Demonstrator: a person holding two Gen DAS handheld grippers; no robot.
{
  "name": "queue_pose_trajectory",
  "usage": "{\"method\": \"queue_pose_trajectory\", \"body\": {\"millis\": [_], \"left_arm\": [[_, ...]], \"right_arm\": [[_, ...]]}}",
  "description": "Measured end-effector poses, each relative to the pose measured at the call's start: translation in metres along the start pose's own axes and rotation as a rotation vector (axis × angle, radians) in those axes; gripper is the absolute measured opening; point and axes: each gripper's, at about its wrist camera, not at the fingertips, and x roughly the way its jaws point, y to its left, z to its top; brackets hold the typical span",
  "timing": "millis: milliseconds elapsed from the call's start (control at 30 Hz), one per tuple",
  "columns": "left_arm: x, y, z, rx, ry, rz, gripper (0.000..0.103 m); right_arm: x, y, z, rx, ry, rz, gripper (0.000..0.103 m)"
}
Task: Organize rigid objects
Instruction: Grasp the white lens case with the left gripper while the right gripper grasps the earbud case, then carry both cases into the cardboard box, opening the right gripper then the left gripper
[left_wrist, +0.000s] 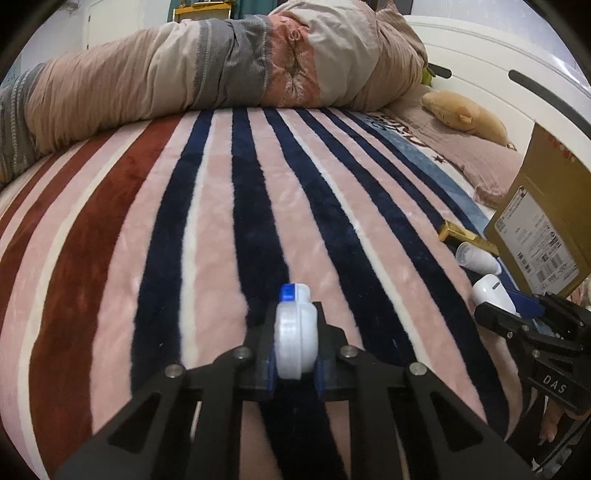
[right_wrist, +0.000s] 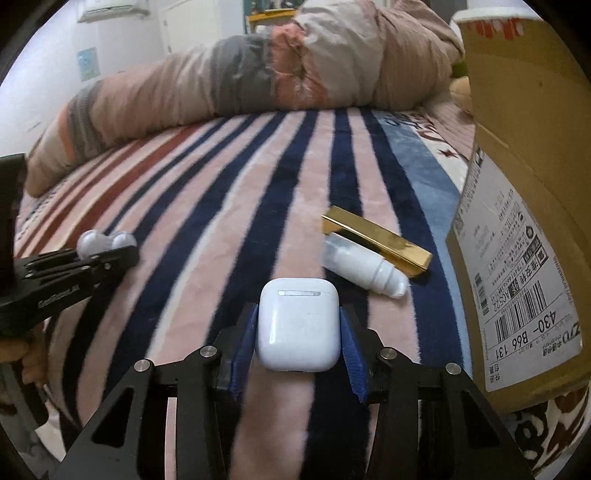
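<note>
My left gripper (left_wrist: 295, 332) is shut on a small translucent white plastic container with a blue cap (left_wrist: 296, 334), held just above the striped blanket; it also shows in the right wrist view (right_wrist: 105, 243). My right gripper (right_wrist: 299, 332) has a white earbud case (right_wrist: 299, 325) between its blue pads; the pads stand slightly off its sides. The case also shows in the left wrist view (left_wrist: 493, 290). A white tube (right_wrist: 364, 267) and a gold bar-shaped box (right_wrist: 376, 240) lie on the blanket just beyond the case.
A cardboard box with shipping labels (right_wrist: 524, 206) stands at the right on the bed. A rolled duvet (left_wrist: 207, 70) lies across the far side. A plush toy (left_wrist: 465, 114) rests near the white headboard (left_wrist: 498, 62). The striped blanket (left_wrist: 221, 221) covers the bed.
</note>
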Motion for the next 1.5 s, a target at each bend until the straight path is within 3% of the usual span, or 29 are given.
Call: {"method": "queue_pose_trajectory", "body": {"millis": [233, 433, 667, 833, 933, 1033, 1133, 1267, 1500], "left_arm": [[-0.031, -0.003, 0.007, 0.01, -0.054, -0.022, 0.012], [-0.075, -0.023, 0.029, 0.059, -0.129, -0.064, 0.012], [-0.125, -0.089, 0.074, 0.184, -0.216, -0.19, 0.012], [-0.136, -0.158, 0.105, 0.277, -0.23, -0.325, 0.012], [-0.129, -0.209, 0.119, 0.351, -0.206, -0.373, 0.012], [-0.117, -0.25, 0.128, 0.41, -0.161, -0.41, 0.012], [-0.095, -0.292, 0.136, 0.467, -0.084, -0.436, 0.012], [-0.073, -0.333, 0.134, 0.545, 0.001, -0.421, 0.012], [-0.027, -0.372, 0.134, 0.593, 0.145, -0.397, 0.012]], "right_arm": [[-0.025, 0.018, 0.011, -0.091, -0.06, 0.077, 0.039], [-0.074, 0.017, 0.042, -0.118, -0.168, 0.145, 0.039], [-0.149, -0.044, 0.068, -0.043, -0.303, 0.129, 0.039], [-0.181, -0.101, 0.063, 0.024, -0.306, 0.053, 0.039], [-0.183, -0.133, 0.05, 0.023, -0.253, -0.037, 0.04], [-0.174, -0.158, 0.038, 0.031, -0.206, -0.072, 0.04], [-0.161, -0.179, 0.029, 0.057, -0.163, -0.07, 0.04], [-0.158, -0.196, 0.022, 0.084, -0.169, -0.053, 0.04], [-0.161, -0.203, 0.014, 0.089, -0.194, -0.011, 0.04]]}}
